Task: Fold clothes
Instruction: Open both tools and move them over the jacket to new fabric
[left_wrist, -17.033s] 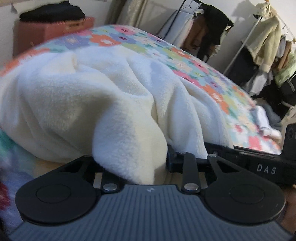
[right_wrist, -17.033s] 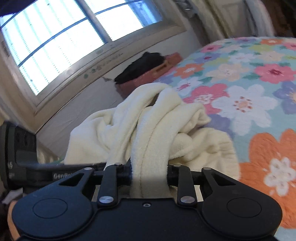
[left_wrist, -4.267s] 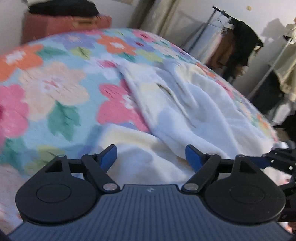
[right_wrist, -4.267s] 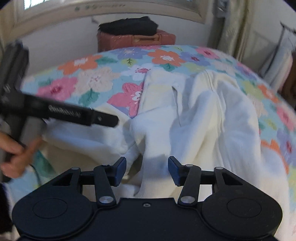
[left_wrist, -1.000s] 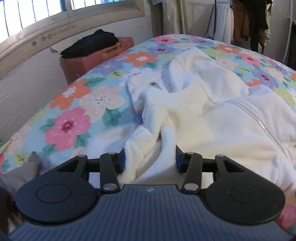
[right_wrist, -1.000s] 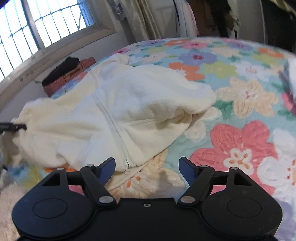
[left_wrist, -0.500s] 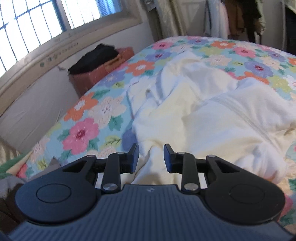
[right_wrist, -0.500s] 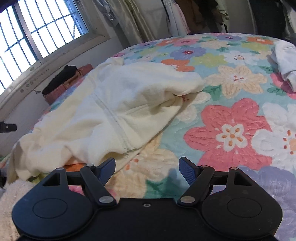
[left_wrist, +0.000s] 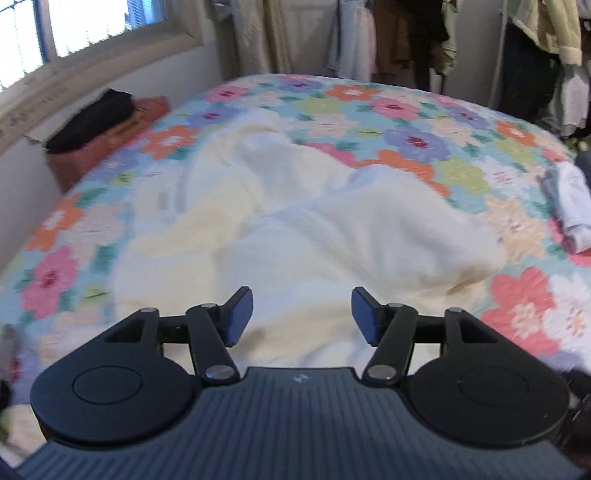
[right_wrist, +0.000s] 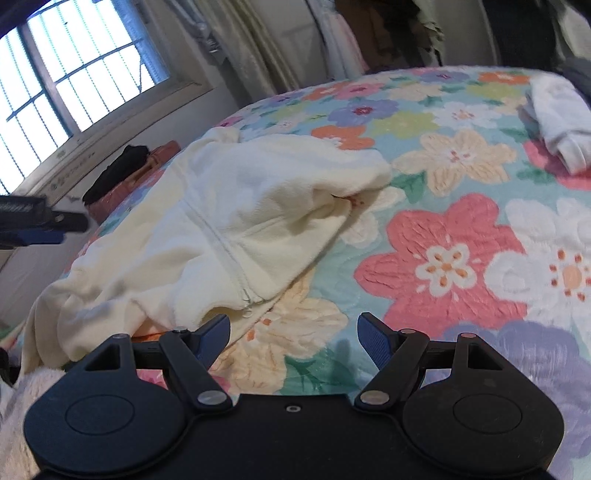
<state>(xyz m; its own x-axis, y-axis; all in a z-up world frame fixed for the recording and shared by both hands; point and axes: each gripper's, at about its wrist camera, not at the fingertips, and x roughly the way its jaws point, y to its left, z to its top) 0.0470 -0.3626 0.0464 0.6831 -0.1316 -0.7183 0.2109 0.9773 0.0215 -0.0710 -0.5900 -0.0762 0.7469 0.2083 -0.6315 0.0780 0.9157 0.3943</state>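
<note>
A cream fleece zip jacket (left_wrist: 295, 229) lies rumpled across the flowered bedspread (left_wrist: 417, 140). My left gripper (left_wrist: 302, 314) hovers above its near hem; its jaws are opening and nothing is pinched between the blue pads. In the right wrist view the jacket (right_wrist: 236, 218) shows its zipper running toward me. My right gripper (right_wrist: 293, 332) stands open over the bedspread (right_wrist: 443, 258), just right of the jacket's zipper end, holding nothing. The left gripper's tip (right_wrist: 40, 223) pokes in at the left edge of that view.
A folded white garment (right_wrist: 561, 122) lies at the bed's far right. A reddish suitcase with a dark bundle on it (left_wrist: 99, 129) stands by the window wall. Clothes racks (left_wrist: 535, 48) stand beyond the bed. Fluffy pale fabric (right_wrist: 22, 398) is at the lower left.
My left gripper let go of the jacket's edge, pulled back and rose, and its jaws spread apart. The right gripper drifted slightly and stayed open.
</note>
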